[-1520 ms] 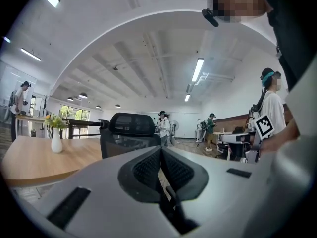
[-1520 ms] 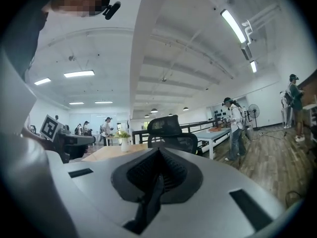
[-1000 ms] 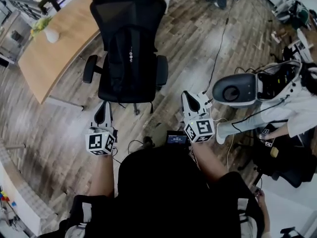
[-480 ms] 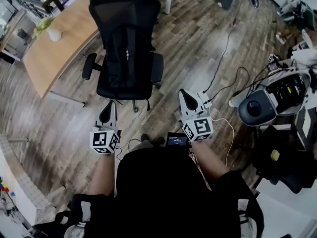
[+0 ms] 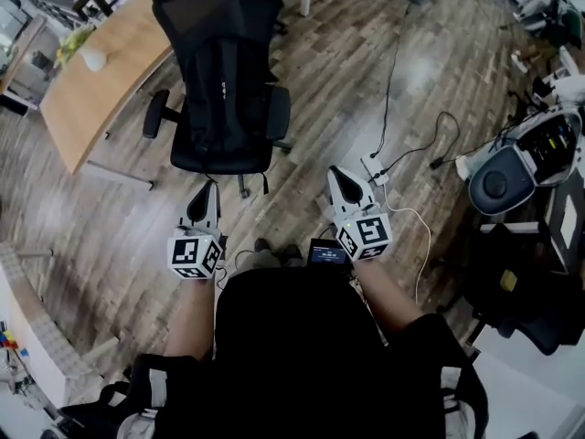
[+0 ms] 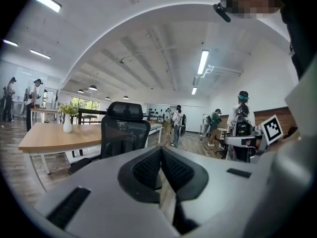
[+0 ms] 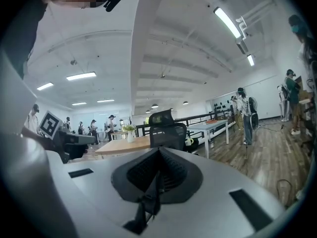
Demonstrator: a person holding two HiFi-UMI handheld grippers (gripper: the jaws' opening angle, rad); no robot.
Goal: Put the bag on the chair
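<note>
A black mesh office chair [image 5: 222, 90] stands on the wood floor, ahead of both grippers; it also shows as the chair [image 6: 124, 128] and the chair [image 7: 167, 129] in the two gripper views. My left gripper [image 5: 209, 190] is held short of the seat's front edge, jaws shut, nothing visible between them [image 6: 161, 151]. My right gripper [image 5: 335, 174] is level with it, to the chair's right, shut on a thin black strap [image 7: 150, 197] that hangs from its jaws. A large black mass [image 5: 292, 346] fills the space between my forearms; I cannot tell whether it is the bag.
A curved wooden desk [image 5: 110, 80] with a white vase [image 5: 92, 59] stands left of the chair. Cables [image 5: 402, 144] trail over the floor on the right, near a grey machine [image 5: 501, 179] and black equipment [image 5: 521, 282]. Several people stand far off in the gripper views.
The chair has drifted up and left in the head view. The grey machine has shifted right, and the person in white at the right edge is gone. Both grippers stay shut.
</note>
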